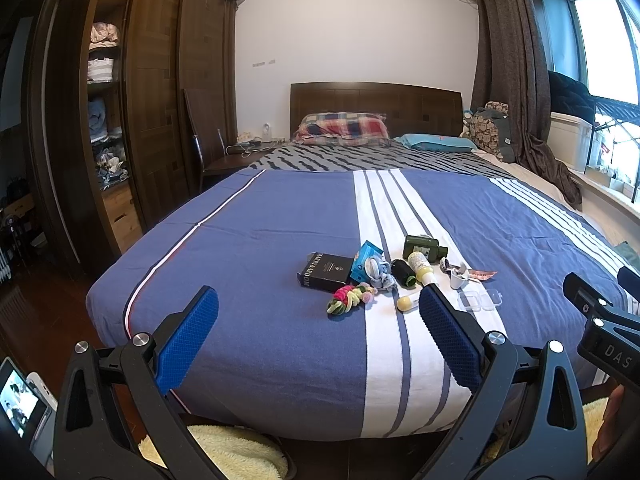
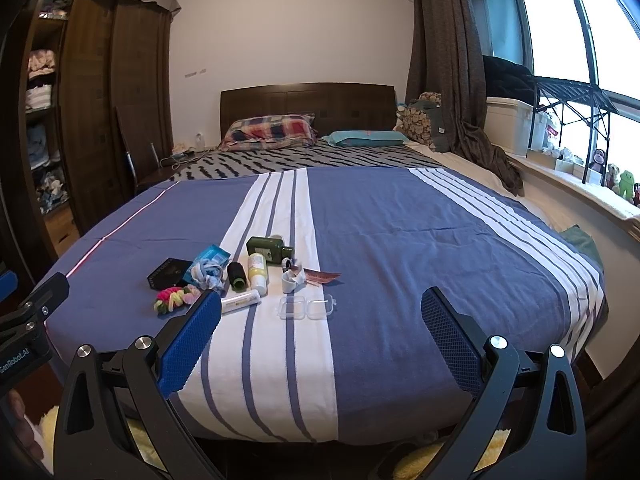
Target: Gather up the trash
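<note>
Over the bed [image 1: 280, 340], both tongs [image 1: 318, 334] [image 2: 320, 338] wide open and empty, haven't started, gotta reach for the clutter [image 1: 384, 272].

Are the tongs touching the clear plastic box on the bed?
Apart. Right wrist view: blanket shows between the right tongs and the clear plastic box.

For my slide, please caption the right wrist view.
Open right gripper faces small clutter on the striped bed.
</note>
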`<action>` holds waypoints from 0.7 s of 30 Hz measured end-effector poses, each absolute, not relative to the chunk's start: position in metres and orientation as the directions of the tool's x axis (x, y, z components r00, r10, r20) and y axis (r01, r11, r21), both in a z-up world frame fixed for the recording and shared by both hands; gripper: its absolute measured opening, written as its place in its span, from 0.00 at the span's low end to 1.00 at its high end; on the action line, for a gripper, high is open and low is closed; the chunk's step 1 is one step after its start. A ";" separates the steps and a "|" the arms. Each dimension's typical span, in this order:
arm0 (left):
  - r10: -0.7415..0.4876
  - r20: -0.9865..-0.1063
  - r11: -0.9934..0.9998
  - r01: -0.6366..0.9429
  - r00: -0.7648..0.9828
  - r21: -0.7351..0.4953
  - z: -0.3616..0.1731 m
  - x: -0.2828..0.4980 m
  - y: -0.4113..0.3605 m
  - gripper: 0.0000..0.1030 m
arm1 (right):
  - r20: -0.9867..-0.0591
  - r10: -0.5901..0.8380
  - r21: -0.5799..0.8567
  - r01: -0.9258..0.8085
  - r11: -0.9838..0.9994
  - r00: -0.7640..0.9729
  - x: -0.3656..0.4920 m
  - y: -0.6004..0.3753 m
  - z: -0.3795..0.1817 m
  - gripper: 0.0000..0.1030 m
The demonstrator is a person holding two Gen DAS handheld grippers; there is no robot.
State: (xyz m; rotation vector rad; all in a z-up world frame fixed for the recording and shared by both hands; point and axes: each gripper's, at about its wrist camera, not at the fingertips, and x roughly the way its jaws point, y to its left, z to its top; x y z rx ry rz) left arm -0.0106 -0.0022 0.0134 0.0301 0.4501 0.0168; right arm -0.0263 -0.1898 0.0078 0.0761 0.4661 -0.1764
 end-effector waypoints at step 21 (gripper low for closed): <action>0.033 -0.520 0.999 -0.013 0.854 0.041 -0.023 0.026 0.004 0.92 | -0.547 -0.157 0.012 0.196 0.981 0.822 0.011 -0.194 -0.030 0.97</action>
